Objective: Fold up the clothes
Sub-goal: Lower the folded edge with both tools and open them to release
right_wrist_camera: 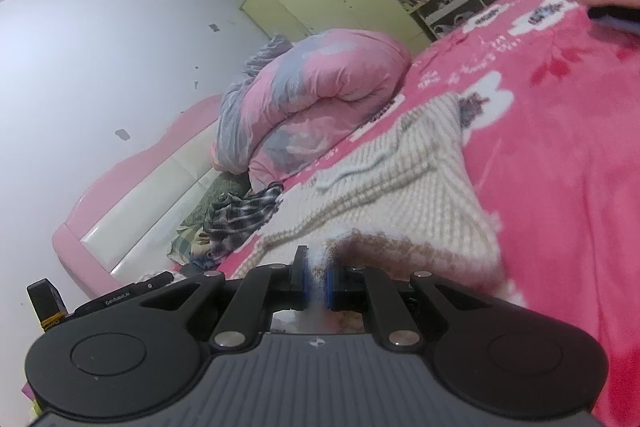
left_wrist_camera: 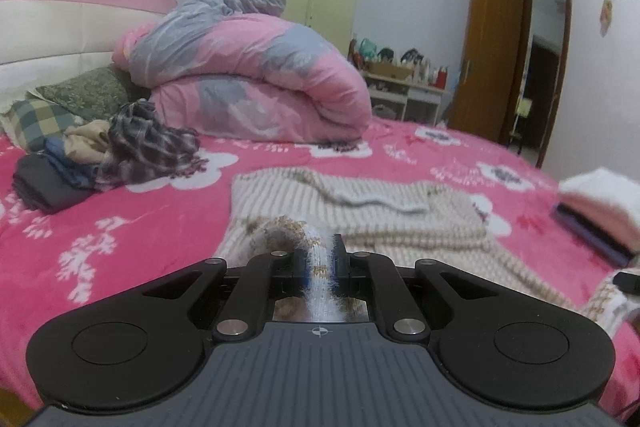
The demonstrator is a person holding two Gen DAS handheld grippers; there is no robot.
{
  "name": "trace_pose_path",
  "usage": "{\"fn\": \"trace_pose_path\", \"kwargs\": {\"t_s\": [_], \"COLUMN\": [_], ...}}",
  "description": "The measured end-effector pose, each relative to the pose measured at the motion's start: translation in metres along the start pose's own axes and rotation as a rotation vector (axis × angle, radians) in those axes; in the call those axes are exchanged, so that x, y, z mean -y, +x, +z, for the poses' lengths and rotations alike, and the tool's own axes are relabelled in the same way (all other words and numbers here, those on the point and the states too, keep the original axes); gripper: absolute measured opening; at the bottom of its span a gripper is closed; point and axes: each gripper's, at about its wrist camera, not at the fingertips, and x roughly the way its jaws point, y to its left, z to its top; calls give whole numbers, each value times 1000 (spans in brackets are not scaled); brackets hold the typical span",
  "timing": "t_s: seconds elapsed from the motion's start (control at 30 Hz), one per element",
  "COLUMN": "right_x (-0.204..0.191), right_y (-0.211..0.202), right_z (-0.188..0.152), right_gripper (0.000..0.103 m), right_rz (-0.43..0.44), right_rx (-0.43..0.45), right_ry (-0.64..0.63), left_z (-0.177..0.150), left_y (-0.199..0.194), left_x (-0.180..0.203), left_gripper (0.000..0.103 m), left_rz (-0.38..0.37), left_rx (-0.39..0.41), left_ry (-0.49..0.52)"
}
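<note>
While both grippers pinch the near hem, mid-fold on a cream ribbed sweater [left_wrist_camera: 360,203] spread over the pink floral bedspread [left_wrist_camera: 132,223]. Left gripper [left_wrist_camera: 318,259] clamped almost fully together on a thin fuzzy band of white-and-tan knit, the fabric running back between the blue-lined pads. Right gripper [right_wrist_camera: 318,273] likewise nearly closed, a narrow strip of the same sweater [right_wrist_camera: 400,179] caught between its pads. Hem lifted slightly off the bed at both pinch points, far part lying flat with a sleeve already laid across the body. Judged as roughly halfway on this garment: sleeves tucked in, bottom-to-top fold not yet made. Finished work probably present too: a small stack of folded items [left_wrist_camera: 600,215] at the right edge, blurred, so contents uncertain. Plenty left: a loose heap with a plaid garment [left_wrist_camera: 148,143] and other clothes [left_wrist_camera: 56,171] near the pillows, unfolded.

From the left wrist: whole heap of waiting clothes, rolled pink-and-grey quilt [left_wrist_camera: 256,75], open wooden door [left_wrist_camera: 492,47], tip of the other gripper at the right edge. From the right wrist, steeply tilted: right side edge of the sweater against bare bedspread [right_wrist_camera: 560,147], body of the left gripper [right_wrist_camera: 120,293] low on the left, heap mostly hidden, only the plaid garment [right_wrist_camera: 240,219] clear.
</note>
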Motion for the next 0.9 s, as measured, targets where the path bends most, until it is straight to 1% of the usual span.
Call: {"fn": "trace_pose_path", "kwargs": {"t_s": [0.17,0.33,0.5,0.6,0.77,0.83,0.9], "right_x": [-8,-6,12,29,68,90,121], "right_y": [24,68,126,164,226,251,276], "right_z": [39,83,126,151,186,197,200], "right_gripper": [8,8,8,8,8,8,8], "right_rz": [11,9,-13,-33,-84,-109,-132], "right_rx": [2,3,-6,-8,0,-9,-32], "right_ry": [-50,-85,-81,-68,-35,-6,75], "left_z": [22,41,58,68,81,79,74], "left_y": [32,81,143,185,261,291,319], "left_x": [-9,-16,-21,-26,-41,-50,-59], "left_gripper": [6,6,6,6,7,7,8], "left_rz": [-45,-70,-69,-47,-4,20,43], "left_rx": [43,63,65,57,7,-42,-97], "left_ry": [-17,-36,-28,-8,-21,-59,-106]}}
